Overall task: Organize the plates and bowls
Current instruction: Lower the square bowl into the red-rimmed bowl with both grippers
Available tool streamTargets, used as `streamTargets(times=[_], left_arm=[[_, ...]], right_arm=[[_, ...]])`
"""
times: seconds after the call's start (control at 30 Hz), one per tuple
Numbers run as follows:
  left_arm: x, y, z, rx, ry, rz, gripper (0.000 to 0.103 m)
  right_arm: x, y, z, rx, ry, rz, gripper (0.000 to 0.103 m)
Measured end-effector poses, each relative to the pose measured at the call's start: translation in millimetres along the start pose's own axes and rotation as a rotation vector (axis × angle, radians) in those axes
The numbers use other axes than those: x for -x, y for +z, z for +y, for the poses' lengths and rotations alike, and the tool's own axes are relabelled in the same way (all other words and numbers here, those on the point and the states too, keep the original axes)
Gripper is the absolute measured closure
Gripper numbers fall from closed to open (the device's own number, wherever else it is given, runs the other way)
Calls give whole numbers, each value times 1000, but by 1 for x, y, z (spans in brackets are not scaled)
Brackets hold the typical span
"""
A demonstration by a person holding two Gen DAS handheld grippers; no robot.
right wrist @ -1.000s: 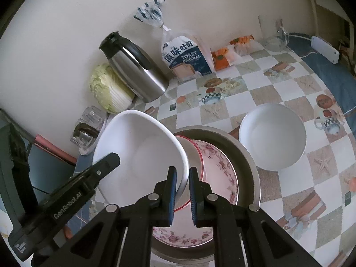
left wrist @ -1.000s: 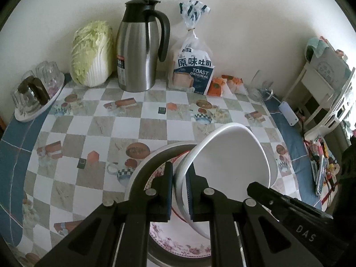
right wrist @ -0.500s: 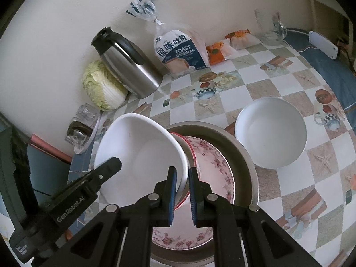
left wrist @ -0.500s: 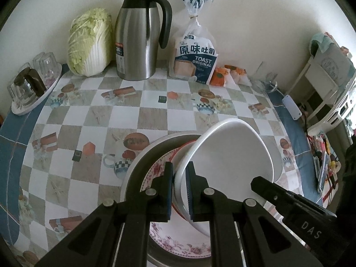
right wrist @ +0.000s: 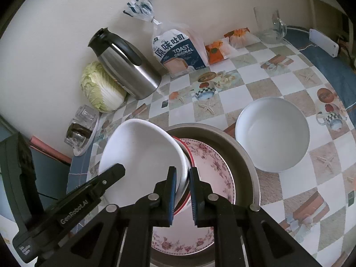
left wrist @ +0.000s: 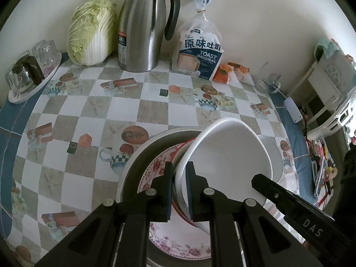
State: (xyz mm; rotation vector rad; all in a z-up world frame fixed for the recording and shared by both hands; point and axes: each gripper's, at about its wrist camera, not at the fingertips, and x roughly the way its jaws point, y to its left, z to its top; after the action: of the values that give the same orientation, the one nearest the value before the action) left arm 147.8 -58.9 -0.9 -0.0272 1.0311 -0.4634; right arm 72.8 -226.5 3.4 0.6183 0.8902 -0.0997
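Checkered table against white wall: Napa cabbage, steel carafe, toast bag behind. Left tool clamped on tilted white bowl rim, above floral plate in steel basin. Right tool pinching opposite rim. Second white bowl just beside basin.

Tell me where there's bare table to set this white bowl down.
Free: the checked cloth left of the metal basin, in front of the cabbage and thermos; also the patch between the toast bag and second white bowl. Crowded: the back wall and the basin itself.
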Motion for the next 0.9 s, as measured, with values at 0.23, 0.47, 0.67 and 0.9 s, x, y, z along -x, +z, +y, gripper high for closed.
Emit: streamTargets(times=[0.23, 0.47, 0.67, 0.9], left_arm=[[-6, -1, 4, 17, -1, 21, 92], [-7, -1, 6, 26, -10, 24, 92], [-6, -1, 8, 52, -29, 25, 92], [-3, 0, 11, 70, -42, 21, 92]], right_arm=[[-2, 1, 1, 1, 1, 0, 87], [-2, 1, 0, -3, 6, -6, 86], [-2, 3, -1, -8, 13, -12, 86], [-3, 3, 0, -4, 8, -13, 87]])
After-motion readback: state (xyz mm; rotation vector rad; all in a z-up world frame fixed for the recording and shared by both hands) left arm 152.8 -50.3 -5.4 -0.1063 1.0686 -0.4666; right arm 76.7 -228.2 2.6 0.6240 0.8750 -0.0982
